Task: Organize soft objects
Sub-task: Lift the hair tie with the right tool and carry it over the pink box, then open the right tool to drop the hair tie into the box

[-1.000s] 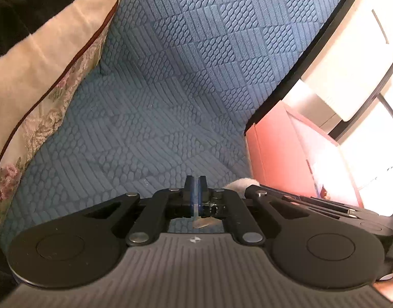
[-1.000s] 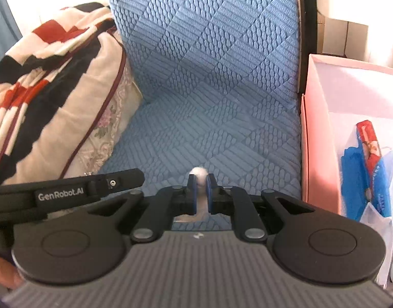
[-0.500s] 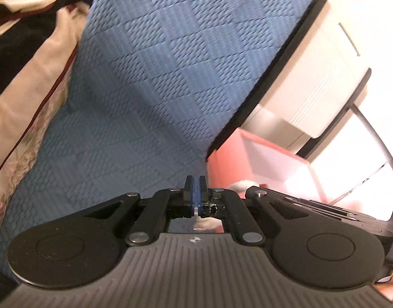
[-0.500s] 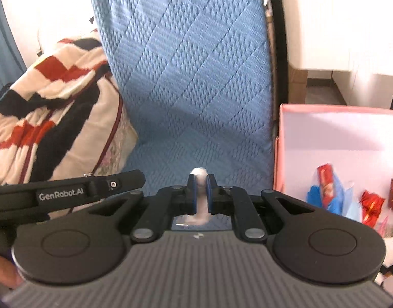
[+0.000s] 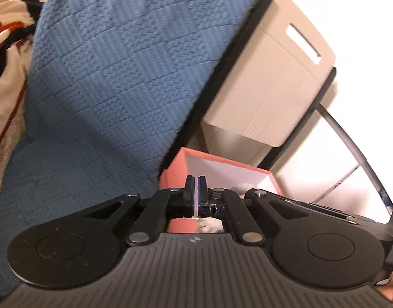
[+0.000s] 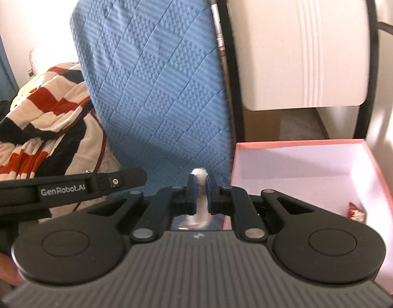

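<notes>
Clearly a carry is under way: a white fluffy soft thing (image 6: 199, 200) is pinched in the right gripper (image 6: 199, 179), its tuft poking up past the blue pads and more of it hanging blurred below them. In the left wrist view the left gripper (image 5: 195, 181) is clenched to a sliver, and a thin pale strip shows between its pads with something whitish and blurred dangling underneath; it seems to grip a part of the same soft thing, though I cannot tell that for sure. The two grippers ride side by side, the left one's black arm showing at the left edge of the right wrist view.

Just to the right of the held thing sits the pink box (image 6: 299, 144), open at the top, white inside, with a small red wrapped item (image 6: 355, 210) on its floor. Behind are the blue quilted chair (image 6: 155, 77), a striped blanket (image 6: 42, 118) heaped at its left, and a beige chair back (image 6: 299, 51).

The step in hand looks like the transfer toward the box. The next move probably calls for bringing both grippers over the box's near rim together, lowering the thing inside clear of the wall, then loosing both grips.
</notes>
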### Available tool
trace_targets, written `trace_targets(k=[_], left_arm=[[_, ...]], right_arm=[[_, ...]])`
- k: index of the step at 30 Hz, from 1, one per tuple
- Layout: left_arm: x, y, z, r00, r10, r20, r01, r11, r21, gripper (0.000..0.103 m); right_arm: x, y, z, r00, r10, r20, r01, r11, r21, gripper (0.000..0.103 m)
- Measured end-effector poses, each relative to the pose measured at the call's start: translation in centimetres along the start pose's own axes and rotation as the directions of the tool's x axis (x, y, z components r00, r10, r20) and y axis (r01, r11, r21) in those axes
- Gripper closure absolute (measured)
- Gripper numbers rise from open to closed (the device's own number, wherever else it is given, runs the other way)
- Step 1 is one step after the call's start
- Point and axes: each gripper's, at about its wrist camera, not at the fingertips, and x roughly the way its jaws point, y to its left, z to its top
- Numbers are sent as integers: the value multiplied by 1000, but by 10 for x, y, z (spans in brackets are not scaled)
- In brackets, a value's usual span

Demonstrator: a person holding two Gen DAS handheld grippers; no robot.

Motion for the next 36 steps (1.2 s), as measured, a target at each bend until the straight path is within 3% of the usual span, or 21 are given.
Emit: trace_targets(k=[18,28,36], left_arm=[[72,-89,-28,992,-39,-116,46,997,62,100],[125,-111,-62,976,28,-218,-1,992,125,100],[148,-111,-83,958,69,-278,-28,989,147,100]], right_arm=[[-28,-101,-16,994,-109,-22,110,991,76,92],[-4,-156,-57,980,-150,-129,165,979,118,92],[18,-171,-78,969,-146,-199,174,976,131,91]])
